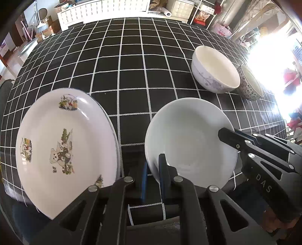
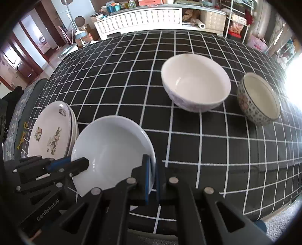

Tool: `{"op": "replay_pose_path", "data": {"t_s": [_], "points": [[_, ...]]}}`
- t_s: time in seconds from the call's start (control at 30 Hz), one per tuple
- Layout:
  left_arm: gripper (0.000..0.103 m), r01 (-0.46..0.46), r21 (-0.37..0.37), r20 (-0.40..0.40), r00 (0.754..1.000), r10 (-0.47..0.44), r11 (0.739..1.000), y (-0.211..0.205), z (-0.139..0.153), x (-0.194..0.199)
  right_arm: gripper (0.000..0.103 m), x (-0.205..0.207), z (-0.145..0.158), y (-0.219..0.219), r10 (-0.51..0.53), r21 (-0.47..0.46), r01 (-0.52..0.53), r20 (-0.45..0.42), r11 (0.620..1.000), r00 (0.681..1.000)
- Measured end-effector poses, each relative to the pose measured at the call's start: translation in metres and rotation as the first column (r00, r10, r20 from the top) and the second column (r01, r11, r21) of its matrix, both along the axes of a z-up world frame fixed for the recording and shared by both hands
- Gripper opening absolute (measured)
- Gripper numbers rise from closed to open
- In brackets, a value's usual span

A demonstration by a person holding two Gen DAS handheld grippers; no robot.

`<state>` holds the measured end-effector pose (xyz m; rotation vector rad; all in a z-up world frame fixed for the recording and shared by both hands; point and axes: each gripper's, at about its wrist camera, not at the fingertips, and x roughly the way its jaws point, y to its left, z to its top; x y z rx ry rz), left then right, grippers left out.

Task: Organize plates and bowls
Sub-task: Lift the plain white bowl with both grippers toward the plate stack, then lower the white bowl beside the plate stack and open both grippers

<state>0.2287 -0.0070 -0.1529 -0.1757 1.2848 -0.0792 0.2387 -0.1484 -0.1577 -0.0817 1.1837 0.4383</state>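
Observation:
A plain white plate point(image 1: 188, 139) is held between both grippers above the checked tablecloth. My left gripper point(image 1: 153, 169) is shut on its left rim. My right gripper point(image 2: 152, 175) is shut on its right rim; it also shows in the left wrist view point(image 1: 228, 138). The plate shows in the right wrist view point(image 2: 113, 150), with my left gripper point(image 2: 79, 164) on its rim. A stack of bear-print plates point(image 1: 64, 147) lies to the left, also in the right wrist view point(image 2: 51, 133). A large white bowl point(image 2: 195, 83) and a small patterned bowl point(image 2: 259, 98) stand farther right.
The table has a black cloth with white grid lines point(image 2: 132, 75). Its near edge point(image 2: 245, 216) runs close under my grippers. White cabinets point(image 2: 141, 17) and shelves with clutter stand behind the table. Strong glare comes from the right.

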Motion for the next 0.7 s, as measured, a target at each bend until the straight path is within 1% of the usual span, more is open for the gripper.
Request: {"op": "replay_pose_path", "data": {"t_s": [0.33, 0.53, 0.6, 0.7], "points": [[0.009, 0.014, 0.003, 0.001, 1.000, -0.014, 1.000, -0.004, -0.005, -0.003, 0.009, -0.002, -0.011, -0.004, -0.014, -0.003, 0.014, -0.032, 1.000, 0.999], [0.009, 0.011, -0.003, 0.003, 1.000, -0.011, 1.000, -0.003, -0.005, -0.002, 0.009, -0.003, -0.013, -0.004, -0.010, -0.006, 0.010, -0.025, 1.000, 1.000], [0.009, 0.002, 0.004, 0.025, 1.000, -0.002, 1.000, -0.001, -0.002, -0.003, 0.009, -0.003, -0.014, -0.003, 0.000, -0.012, 0.000, -0.019, 1.000, 1.000], [0.009, 0.016, 0.026, 0.054, 0.998, -0.017, 1.000, 0.002, 0.007, -0.005, 0.009, -0.004, -0.012, -0.003, 0.004, -0.006, -0.005, -0.017, 1.000, 1.000]]}}
